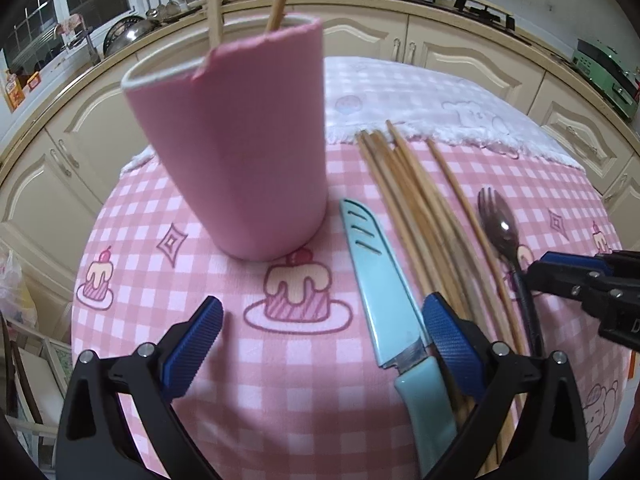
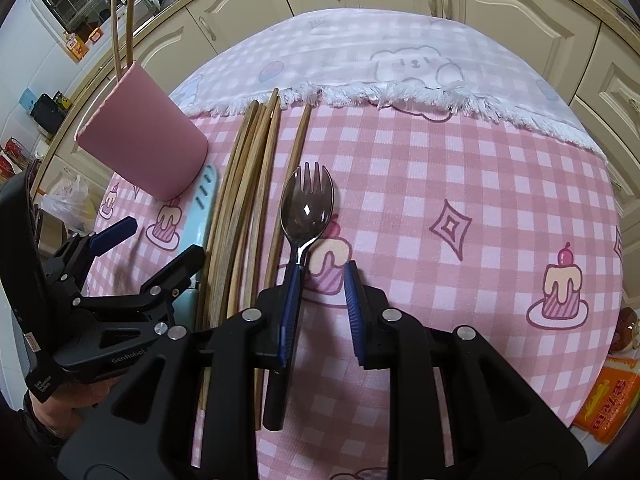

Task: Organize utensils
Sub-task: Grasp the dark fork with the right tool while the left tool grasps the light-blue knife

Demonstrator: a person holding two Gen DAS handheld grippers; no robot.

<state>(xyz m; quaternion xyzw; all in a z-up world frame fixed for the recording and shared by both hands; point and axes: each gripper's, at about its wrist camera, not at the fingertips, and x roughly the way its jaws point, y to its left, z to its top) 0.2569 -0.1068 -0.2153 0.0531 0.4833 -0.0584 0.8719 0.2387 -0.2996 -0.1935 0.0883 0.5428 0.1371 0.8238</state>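
Two chopsticks are already standing in the pink cup (image 1: pixel 240 152), so the sorting is under way but only just begun. Most of the work is still lying on the checked tablecloth (image 2: pixel 460 208).

The left gripper (image 1: pixel 322 344) is hovering low with its blue pads spread wide and nothing between them but bare cloth. The cup is standing ahead of its fingers, slightly to the left. The light blue knife (image 1: pixel 380 280) is lying just inside its right finger, blade pointing away, the handle running back beneath that finger.

Beyond that finger, the loose bundle of chopsticks (image 1: pixel 416 216) is lying flat, more than half a dozen by my count, with one stick a little apart on the far side.

The right gripper (image 2: pixel 320 276) is holding its jaws narrowly parted. The spork (image 2: pixel 306 208) is lying with its bowl and tines ahead of the fingertips and its dark handle running back along the left pad. That pad looks to be touching the handle, while the right pad is standing clear of it, so I would not call it a pinch; from this angle I cannot be sure.

Left to do, as I judge it: the spork, the knife and the whole bundle of chopsticks.
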